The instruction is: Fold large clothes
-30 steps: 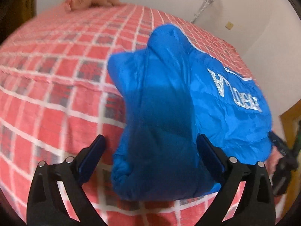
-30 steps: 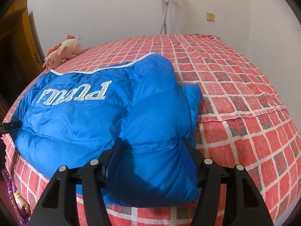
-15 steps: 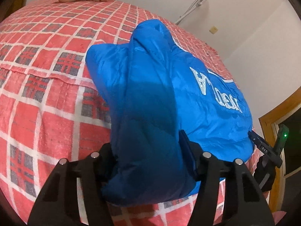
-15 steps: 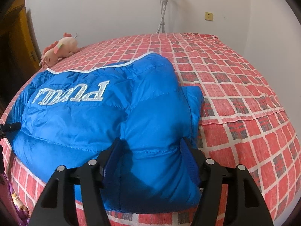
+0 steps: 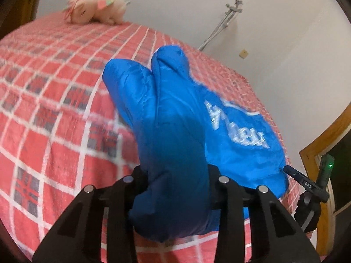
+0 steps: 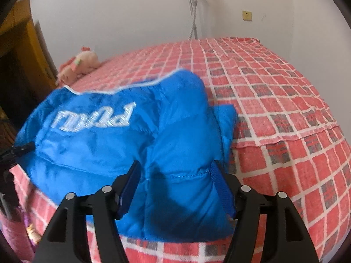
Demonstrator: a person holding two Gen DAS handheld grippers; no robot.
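So the blue puffer jacket (image 5: 175,118) is lying bunched up on the bed (image 5: 43,109) with the red checked cover, near the front edge. Left claw (image 5: 175,182) is pinching a thick fold of the jacket, fabric bulging out between the fingers. Right claw (image 6: 177,188) has its blue pads pressed into the jacket's near hem (image 6: 179,175), squeezing a puffy chunk too. White lettering shows upside down on the jacket in the right wrist view. A pink plush toy (image 5: 96,6) sits at the far side of the bed by the wall.
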